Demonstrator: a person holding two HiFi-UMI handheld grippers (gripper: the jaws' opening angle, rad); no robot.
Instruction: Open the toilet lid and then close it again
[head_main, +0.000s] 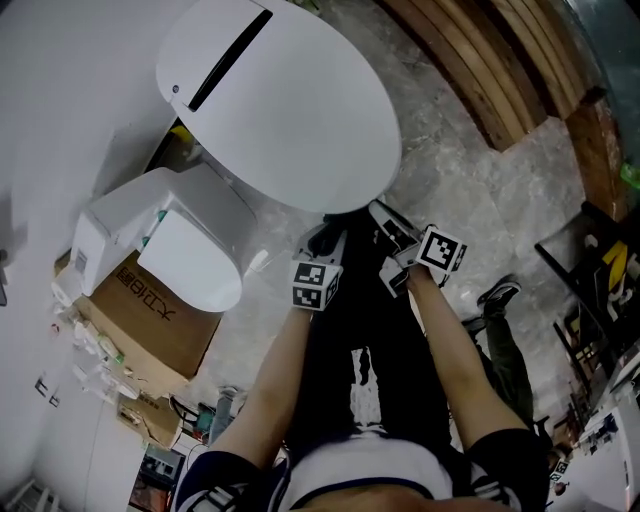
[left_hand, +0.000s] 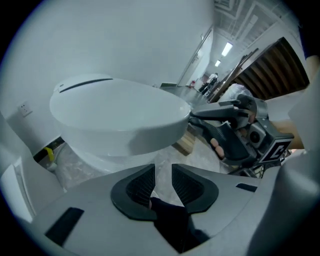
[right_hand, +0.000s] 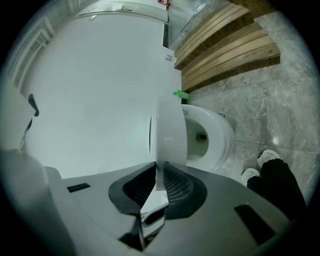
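Observation:
The white oval toilet lid (head_main: 290, 110) is lifted partway off the bowl (right_hand: 210, 135), which shows open beneath it in the right gripper view. My right gripper (head_main: 385, 222) is at the lid's front rim and shut on it. In the right gripper view the lid (right_hand: 170, 132) runs edge-on out from between the pads of my right gripper (right_hand: 160, 172). The left gripper view shows that gripper (left_hand: 200, 111) clamped on the rim of the lid (left_hand: 120, 112). My left gripper (head_main: 325, 240) hangs just below the rim, left of the right one. It (left_hand: 163, 175) is open with only floor between its pads.
A white bin (head_main: 190, 255) and a cardboard box (head_main: 160, 310) stand left of the toilet by the wall. Wooden slats (head_main: 480, 70) run along the far right. The person's legs and shoe (head_main: 497, 295) stand on the grey stone floor (head_main: 470, 200) in front of the bowl.

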